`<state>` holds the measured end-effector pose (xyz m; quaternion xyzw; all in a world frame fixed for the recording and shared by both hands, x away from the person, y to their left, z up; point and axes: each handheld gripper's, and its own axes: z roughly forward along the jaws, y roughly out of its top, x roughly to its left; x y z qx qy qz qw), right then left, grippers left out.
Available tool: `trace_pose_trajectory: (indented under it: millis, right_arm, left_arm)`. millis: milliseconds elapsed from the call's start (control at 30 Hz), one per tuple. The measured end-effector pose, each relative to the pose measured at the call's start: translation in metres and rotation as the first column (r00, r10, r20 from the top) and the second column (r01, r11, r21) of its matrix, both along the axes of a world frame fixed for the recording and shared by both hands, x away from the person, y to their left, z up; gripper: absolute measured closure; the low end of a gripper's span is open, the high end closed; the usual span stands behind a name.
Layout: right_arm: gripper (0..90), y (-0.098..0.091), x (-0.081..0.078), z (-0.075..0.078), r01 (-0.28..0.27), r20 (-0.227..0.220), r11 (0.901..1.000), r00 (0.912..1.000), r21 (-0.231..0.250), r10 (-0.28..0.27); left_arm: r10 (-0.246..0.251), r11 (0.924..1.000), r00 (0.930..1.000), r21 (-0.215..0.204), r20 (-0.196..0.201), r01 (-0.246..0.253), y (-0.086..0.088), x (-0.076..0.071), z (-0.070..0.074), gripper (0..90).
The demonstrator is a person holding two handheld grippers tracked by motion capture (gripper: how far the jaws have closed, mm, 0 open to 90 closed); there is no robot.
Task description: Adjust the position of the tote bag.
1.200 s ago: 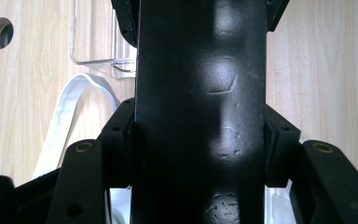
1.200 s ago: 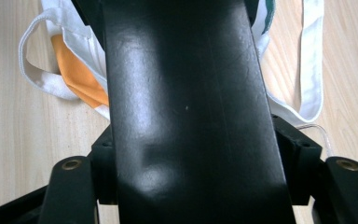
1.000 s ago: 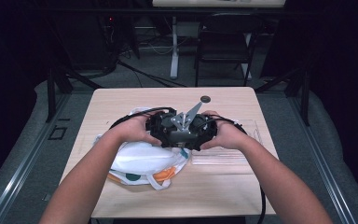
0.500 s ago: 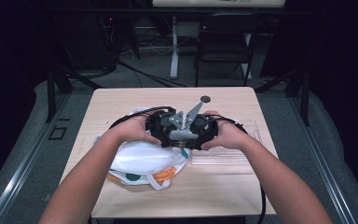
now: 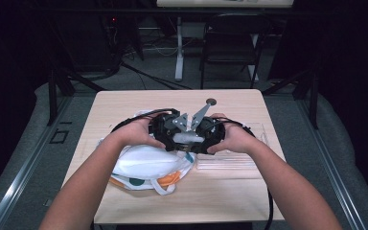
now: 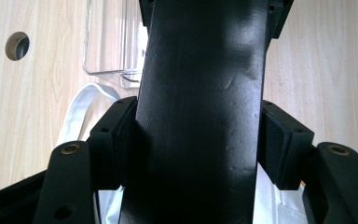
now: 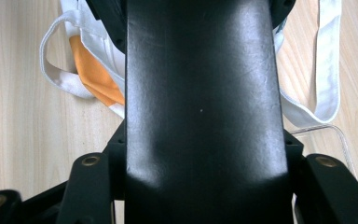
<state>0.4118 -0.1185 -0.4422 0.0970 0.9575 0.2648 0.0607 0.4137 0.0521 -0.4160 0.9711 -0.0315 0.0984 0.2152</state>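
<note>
Broad black object (image 6: pixel 200 116) spans from the left gripper (image 5: pixel 171 132) to the right gripper (image 5: pixel 205 136), which are held nose to nose above the table (image 5: pixel 230 196).

- **Left:** jaws have just been opening, but the pads sit flush on the object's flanks.
- **Right:** jaws have just been closing and clamp the object's other end.

White tote bag (image 5: pixel 143 163) lies beneath and behind the left gripper, and a clear tray (image 5: pixel 239 158) sits under the right.

Judgement: the object is lifted and not yet placed.
</note>
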Motion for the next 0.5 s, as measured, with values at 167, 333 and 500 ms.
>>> trace_pose_trajectory:
  millis: [167,333,500]
  right_arm:
    - [42.7,-0.0023,0.0017,-0.0018,0.003,-0.001,0.9997,1.0000,-0.023,-0.003]
    - [42.7,-0.0040,0.0024,-0.0007,0.001,-0.002,0.9998,1.0000,-0.022,-0.001]
    - [42.7,-0.0060,0.0034,0.0005,-0.005,0.003,0.9991,1.0000,-0.042,0.005]
  left_arm:
    - [0.004,0.9999,1.0000,-0.016,0.007,-0.004,0.0020,-0.0004,0.0029,36.1]
    - [0.005,0.9998,0.9999,-0.017,0.015,-0.005,0.0047,0.0000,0.0050,36.0]
    - [0.018,0.9996,0.9997,-0.023,0.019,-0.017,0.0081,-0.0004,0.0068,36.0]
